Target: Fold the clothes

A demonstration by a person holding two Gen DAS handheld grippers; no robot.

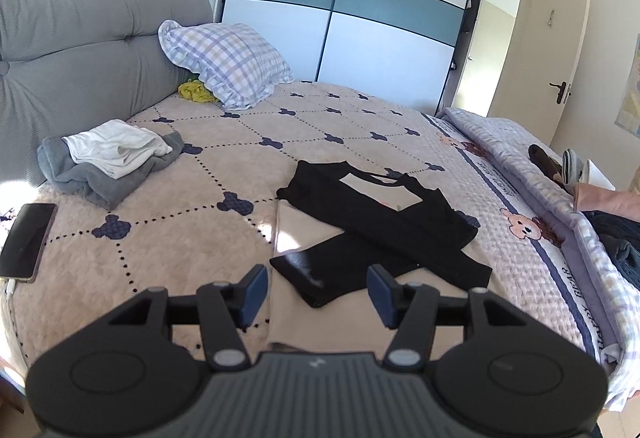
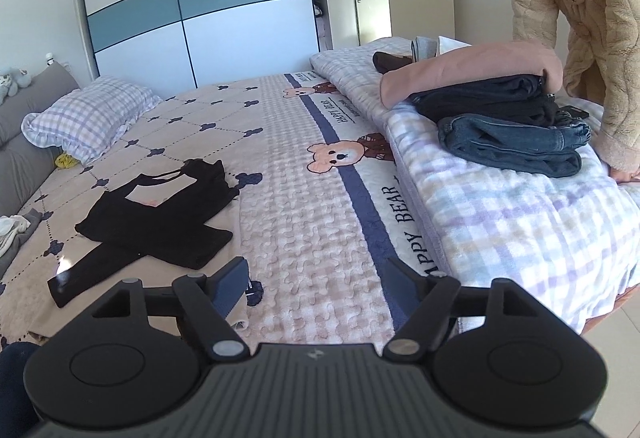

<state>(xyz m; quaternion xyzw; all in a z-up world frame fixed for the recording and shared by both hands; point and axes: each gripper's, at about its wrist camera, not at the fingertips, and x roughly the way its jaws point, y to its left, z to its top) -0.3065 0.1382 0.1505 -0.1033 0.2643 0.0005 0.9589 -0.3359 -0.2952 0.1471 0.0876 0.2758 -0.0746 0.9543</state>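
The left gripper [image 1: 317,292] is released, nothing between its blue pads [image 1: 253,293]; the right gripper [image 2: 316,286] also stands wide and empty, above the bedspread [image 2: 320,222]; the black garment [image 1: 380,222] lies partly folded on the bed just beyond the left gripper, one sleeve crossed under it; farther left rests a white and grey pile [image 1: 112,158]; folded jeans [image 2: 516,142] sit on the checked blanket [image 2: 520,230].

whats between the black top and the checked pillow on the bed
Nothing: between the black top and the checked pillow only bare bedspread shows, clearest in the left wrist view.
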